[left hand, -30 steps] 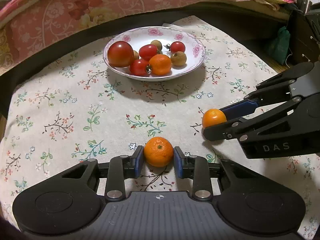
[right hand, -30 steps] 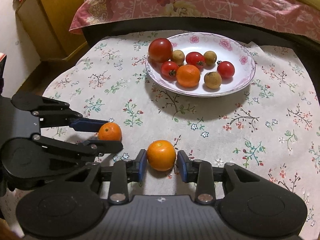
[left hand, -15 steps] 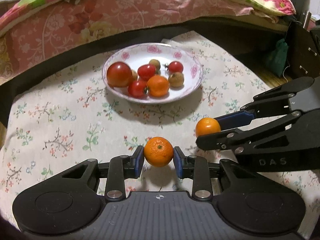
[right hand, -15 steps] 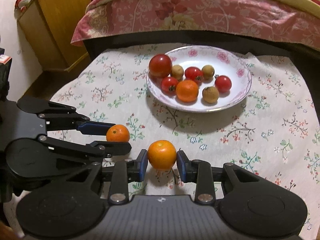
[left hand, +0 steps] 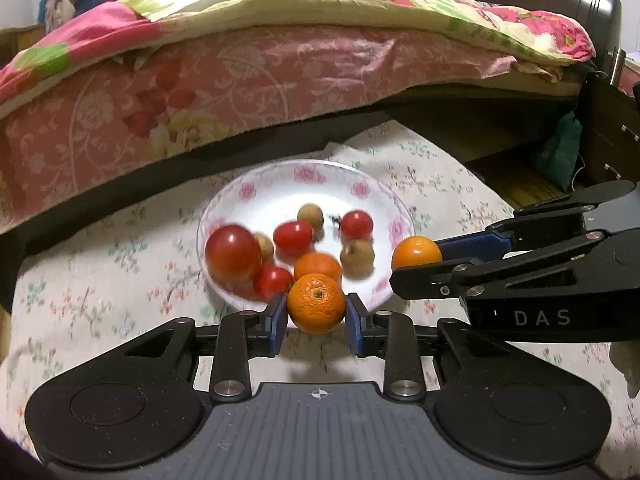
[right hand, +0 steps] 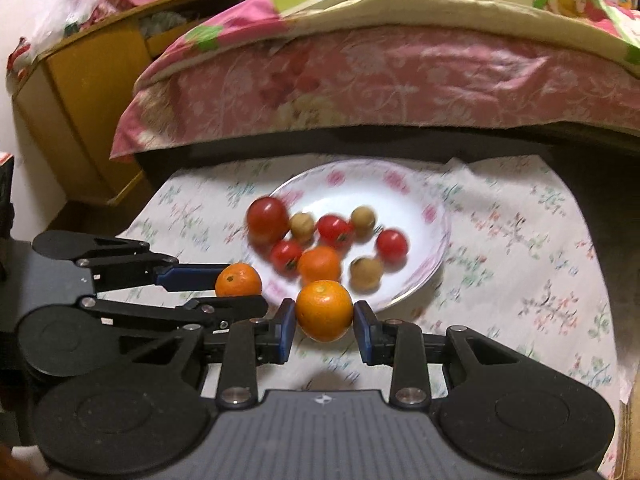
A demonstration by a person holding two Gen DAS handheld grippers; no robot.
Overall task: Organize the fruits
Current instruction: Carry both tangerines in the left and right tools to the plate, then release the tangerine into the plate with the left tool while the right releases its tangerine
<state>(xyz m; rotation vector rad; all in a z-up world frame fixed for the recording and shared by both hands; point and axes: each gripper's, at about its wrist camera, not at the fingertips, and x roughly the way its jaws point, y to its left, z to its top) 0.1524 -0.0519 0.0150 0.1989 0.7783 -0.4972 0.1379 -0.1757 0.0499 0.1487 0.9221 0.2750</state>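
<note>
You have each gripper's fingers pinching an orange, the left gripper (left hand: 317, 322) holding one orange (left hand: 317, 309) and the right gripper (right hand: 324, 330) another (right hand: 324, 310), both lifted off the surface (left hand: 100, 300) near the plate (left hand: 280, 184) so they can join the fruit there.

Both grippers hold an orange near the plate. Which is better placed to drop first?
Right, marginally: the right gripper has its orange beside the plate's rim; the left gripper's orange looks slightly short of it.
</note>
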